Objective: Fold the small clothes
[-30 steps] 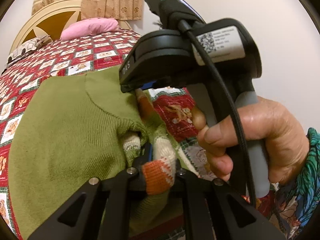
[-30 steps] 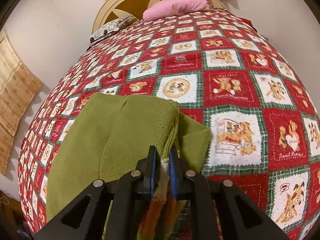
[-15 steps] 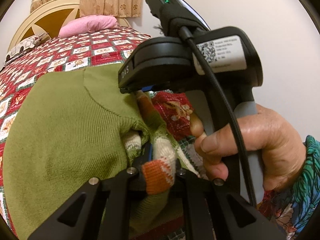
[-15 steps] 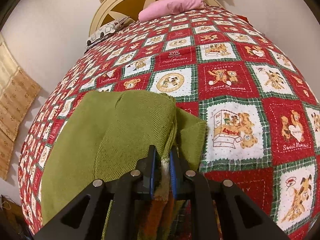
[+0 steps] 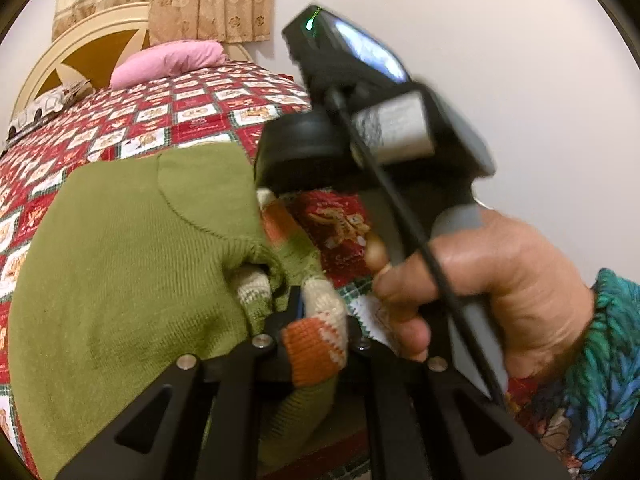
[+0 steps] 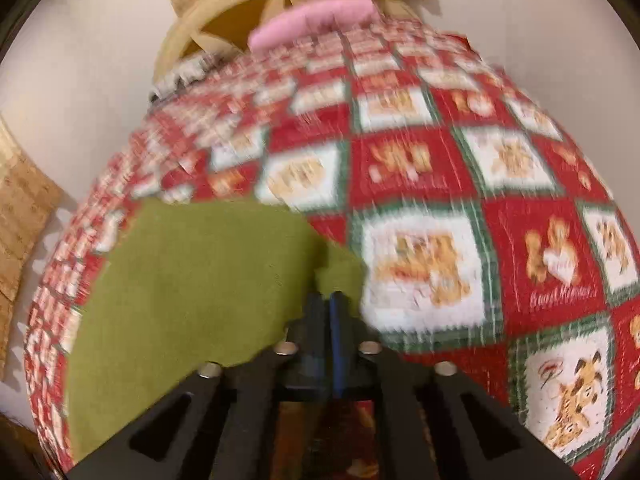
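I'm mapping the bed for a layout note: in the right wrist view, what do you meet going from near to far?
Right gripper → green sweater → patchwork quilt → pink pillow → cream headboard.

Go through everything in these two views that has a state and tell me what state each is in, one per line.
green sweater: spread on the bed, orange-and-cream cuff end lifted.
left gripper: shut on the sweater's cuff.
right gripper: jaws together; blur hides whether it holds fabric.
right hand: wrapped around the right gripper's handle.
pink pillow: lying at the headboard.
quilt: spread flat.
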